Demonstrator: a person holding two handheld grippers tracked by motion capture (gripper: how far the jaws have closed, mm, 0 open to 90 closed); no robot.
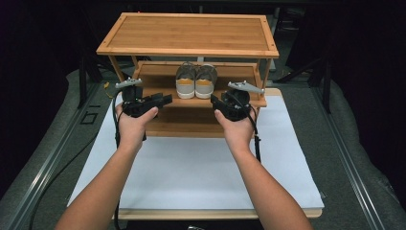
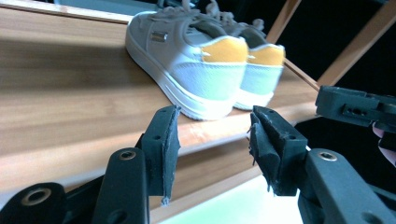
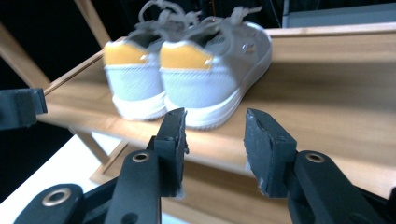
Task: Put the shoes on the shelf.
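The bamboo shoe rack [image 1: 186, 33] could tip if I shove hard. The pair of sneakers [image 1: 196, 80] sits on its middle shelf [image 1: 158, 93]; my left gripper [image 1: 165, 99] and right gripper [image 1: 214, 100], both spread and empty, might clash going in.

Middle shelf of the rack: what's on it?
A pair of grey shoes with yellow heel tabs sits side by side on the middle shelf, heels toward the person. The top shelf overhangs it, hiding the toes and the shelf's back part.
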